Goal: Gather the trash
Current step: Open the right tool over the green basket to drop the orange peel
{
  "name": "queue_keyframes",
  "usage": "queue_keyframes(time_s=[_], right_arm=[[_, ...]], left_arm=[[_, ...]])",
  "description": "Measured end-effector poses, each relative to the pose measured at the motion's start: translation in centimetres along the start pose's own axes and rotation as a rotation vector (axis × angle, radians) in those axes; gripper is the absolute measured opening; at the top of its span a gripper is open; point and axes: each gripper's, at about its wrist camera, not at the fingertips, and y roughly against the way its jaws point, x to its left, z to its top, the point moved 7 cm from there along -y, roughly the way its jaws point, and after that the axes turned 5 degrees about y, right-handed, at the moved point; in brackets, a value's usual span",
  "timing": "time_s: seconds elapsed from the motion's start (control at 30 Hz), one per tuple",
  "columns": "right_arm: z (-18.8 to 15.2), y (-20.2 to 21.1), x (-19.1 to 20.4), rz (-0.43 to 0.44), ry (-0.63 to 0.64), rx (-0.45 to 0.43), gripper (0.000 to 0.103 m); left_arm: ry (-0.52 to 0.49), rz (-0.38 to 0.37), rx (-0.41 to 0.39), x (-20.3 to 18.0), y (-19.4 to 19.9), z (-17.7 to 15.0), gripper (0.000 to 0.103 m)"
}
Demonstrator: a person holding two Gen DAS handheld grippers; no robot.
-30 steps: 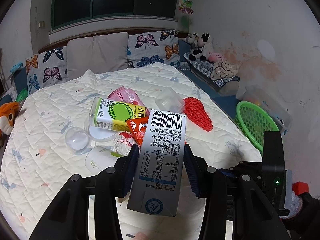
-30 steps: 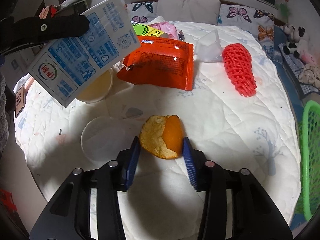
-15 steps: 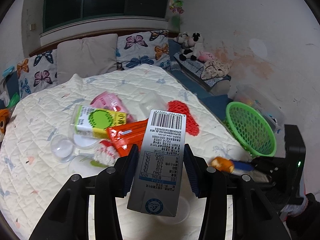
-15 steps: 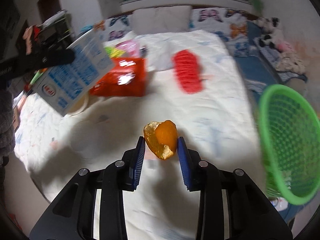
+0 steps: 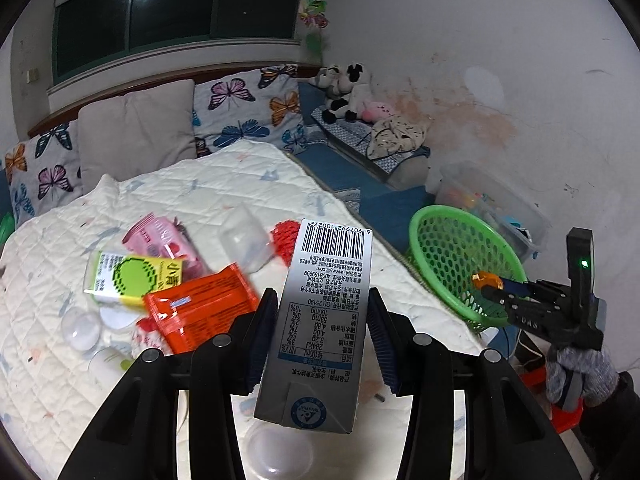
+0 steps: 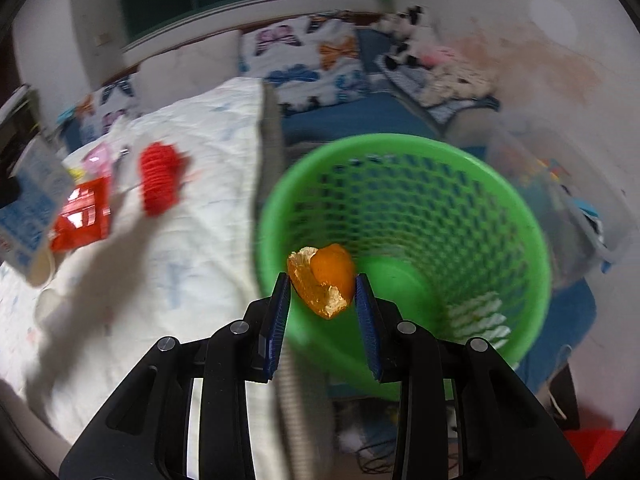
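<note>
Orange peel (image 6: pixel 325 280) (clamped) over green basket (image 6: pixel 404 148)

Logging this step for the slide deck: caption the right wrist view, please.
Right gripper holds torn orange peel over round green plastic mesh basket.

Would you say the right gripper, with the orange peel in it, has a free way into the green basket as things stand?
Probably yes. The right gripper, shut on the orange peel, hangs over the green basket; the basket's mouth is open, looks empty, and nothing lies between them.
</note>
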Motion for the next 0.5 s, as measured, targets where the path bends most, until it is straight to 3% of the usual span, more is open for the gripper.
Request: queue_keyframes(time_s=[0.17,0.5], right_arm=[[-0.2,-0.8,-2.9,-0.051,-0.045,0.019,0.034],[-0.7,-1.8,-5.1,-0.092,-0.077,0.048,0.034]], left_arm=[[-0.013,-0.012,-0.003,-0.7,-0.3,0.5,0.044],[-0.02,-0.026,0.002,-1.3,-0.8,0.7,0.044]])
